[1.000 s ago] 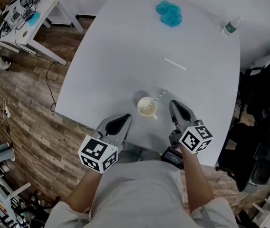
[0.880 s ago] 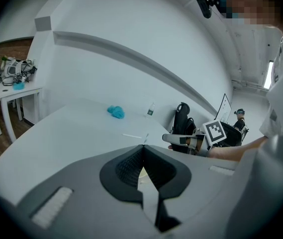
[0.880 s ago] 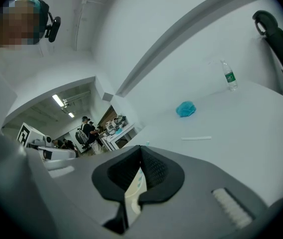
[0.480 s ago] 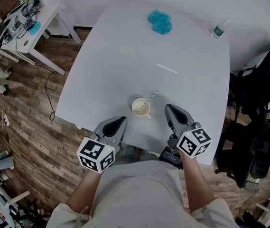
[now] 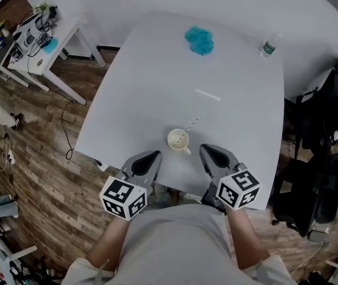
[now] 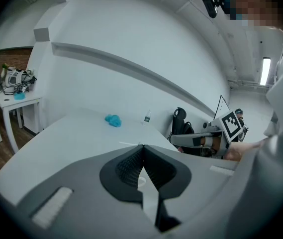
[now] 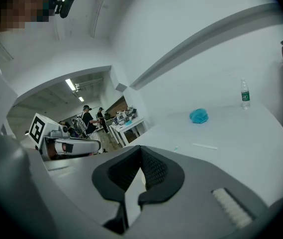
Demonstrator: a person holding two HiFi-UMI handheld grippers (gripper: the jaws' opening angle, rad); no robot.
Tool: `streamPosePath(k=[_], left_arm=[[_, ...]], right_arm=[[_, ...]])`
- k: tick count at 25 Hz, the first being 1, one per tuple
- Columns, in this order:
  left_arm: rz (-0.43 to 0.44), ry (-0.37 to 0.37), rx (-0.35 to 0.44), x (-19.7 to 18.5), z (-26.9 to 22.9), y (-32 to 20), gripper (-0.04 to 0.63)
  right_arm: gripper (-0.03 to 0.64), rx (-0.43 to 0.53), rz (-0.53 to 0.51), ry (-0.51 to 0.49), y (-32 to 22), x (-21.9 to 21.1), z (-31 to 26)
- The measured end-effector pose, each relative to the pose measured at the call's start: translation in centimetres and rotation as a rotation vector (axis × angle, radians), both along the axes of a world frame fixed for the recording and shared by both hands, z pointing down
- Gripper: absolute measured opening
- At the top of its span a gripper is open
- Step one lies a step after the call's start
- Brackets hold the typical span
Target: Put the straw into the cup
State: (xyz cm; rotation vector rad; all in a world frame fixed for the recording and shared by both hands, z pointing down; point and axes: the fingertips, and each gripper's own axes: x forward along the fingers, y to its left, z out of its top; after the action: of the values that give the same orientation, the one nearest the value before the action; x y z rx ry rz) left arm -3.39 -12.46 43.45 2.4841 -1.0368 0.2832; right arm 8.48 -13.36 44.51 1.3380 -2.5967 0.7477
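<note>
A cream cup (image 5: pixel 179 140) stands on the white table (image 5: pixel 157 82) near its front edge. A striped straw (image 5: pixel 191 124) rests in the cup and leans out to the upper right. My left gripper (image 5: pixel 154 154) hovers just left of and nearer than the cup, shut on nothing. On the other side, my right gripper (image 5: pixel 205 149) is also shut with nothing between its jaws. Neither touches the cup. The left gripper view shows its jaws (image 6: pixel 141 146) meeting at the tip. The right gripper view shows the same for its jaws (image 7: pixel 141 148).
A blue cloth (image 5: pixel 199 40) lies at the table's far side, and a water bottle (image 5: pixel 268 45) stands at the far right corner. A thin white strip (image 5: pixel 208 94) lies mid-table. Black chairs (image 5: pixel 323 135) crowd the right edge; a white side desk (image 5: pixel 44 46) stands at left.
Both grippers have drawn back from the cup toward the person and risen a little. The straw stays in the cup, and the cup has not moved.
</note>
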Motion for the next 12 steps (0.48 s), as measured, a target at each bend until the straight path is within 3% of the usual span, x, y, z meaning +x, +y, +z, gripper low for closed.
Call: streamPosePath(k=[12], left_arm=[[0.009,-0.004,0.017,0.3,-0.9,0.7,0.018]], right_arm=[[0.006,0.015,-0.026,-0.018,0.9,-1.1,-1.5]])
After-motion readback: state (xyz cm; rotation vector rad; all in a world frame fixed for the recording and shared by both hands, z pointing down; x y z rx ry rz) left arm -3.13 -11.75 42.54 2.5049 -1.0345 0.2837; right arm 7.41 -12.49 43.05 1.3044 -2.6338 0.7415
